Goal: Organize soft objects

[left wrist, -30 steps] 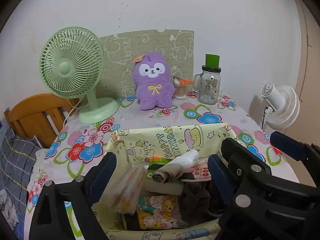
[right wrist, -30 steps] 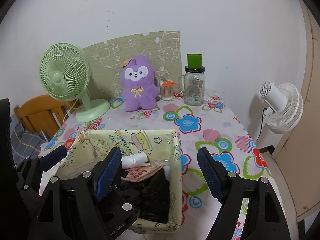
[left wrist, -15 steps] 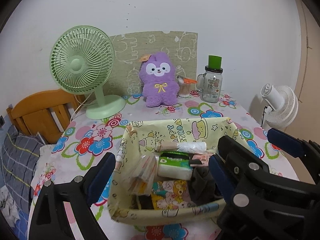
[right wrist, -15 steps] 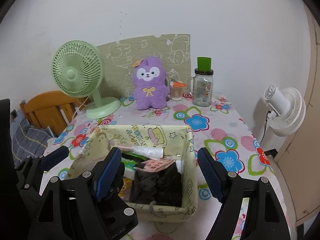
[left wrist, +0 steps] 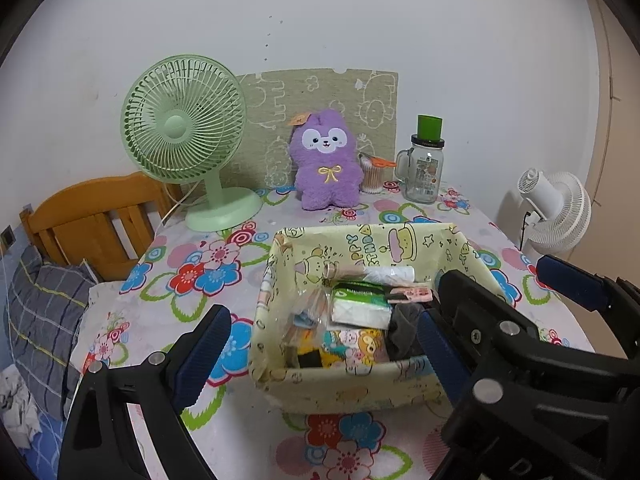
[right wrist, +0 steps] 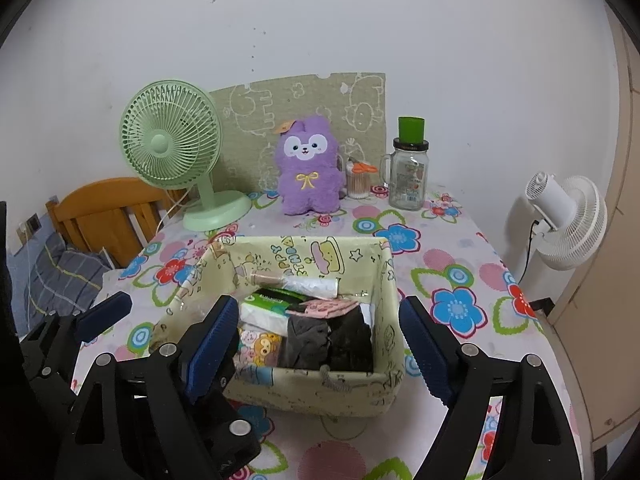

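Note:
A yellow cartoon-print fabric basket stands on the flowered tablecloth. It holds a tissue pack, black cloth, a cartoon-print cloth and plastic-wrapped items. A purple plush toy sits upright at the back by the wall. My left gripper is open, held back over the basket's near-left side. My right gripper hovers at the near-right side, its jaws opening. The basket shows between each pair of fingers, but no pad presses on it.
A green desk fan stands at the back left. A glass jar with a green cap and a cotton-swab cup stand at the back right. A white fan stands beyond the right edge, a wooden bed frame with plaid bedding beyond the left.
Both grippers have drawn back from the basket, so its whole rim and front wall now show. The right jaws stand slightly wider.

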`<state>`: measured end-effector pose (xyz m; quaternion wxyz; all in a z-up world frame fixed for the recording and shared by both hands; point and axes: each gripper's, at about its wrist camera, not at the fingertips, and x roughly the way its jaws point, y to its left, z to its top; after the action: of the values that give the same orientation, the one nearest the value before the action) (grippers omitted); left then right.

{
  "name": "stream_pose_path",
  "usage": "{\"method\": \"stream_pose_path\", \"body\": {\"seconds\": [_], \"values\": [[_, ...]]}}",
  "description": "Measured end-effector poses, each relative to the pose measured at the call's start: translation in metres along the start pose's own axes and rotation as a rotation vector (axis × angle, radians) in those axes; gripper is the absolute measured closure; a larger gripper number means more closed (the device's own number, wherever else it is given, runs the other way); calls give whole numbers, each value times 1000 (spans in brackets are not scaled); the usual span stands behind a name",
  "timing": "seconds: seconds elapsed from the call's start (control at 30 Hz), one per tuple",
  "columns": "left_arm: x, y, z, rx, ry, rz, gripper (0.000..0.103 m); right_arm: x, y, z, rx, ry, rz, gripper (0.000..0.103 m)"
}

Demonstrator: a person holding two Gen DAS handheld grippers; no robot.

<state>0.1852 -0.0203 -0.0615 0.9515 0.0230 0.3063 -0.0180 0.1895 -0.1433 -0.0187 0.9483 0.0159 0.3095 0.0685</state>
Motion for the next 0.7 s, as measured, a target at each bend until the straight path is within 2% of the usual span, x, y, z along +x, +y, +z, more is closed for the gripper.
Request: {"method": "stream_pose_path", "body": {"seconds": [0.37, 0.7], "values": [[-14, 7, -11, -17, 10, -14, 6, -13, -7, -12, 18, 1, -26, 12], [-27, 14, -21, -32, 13, -33, 5, -26, -21, -22, 48, -5, -48, 11]]}}
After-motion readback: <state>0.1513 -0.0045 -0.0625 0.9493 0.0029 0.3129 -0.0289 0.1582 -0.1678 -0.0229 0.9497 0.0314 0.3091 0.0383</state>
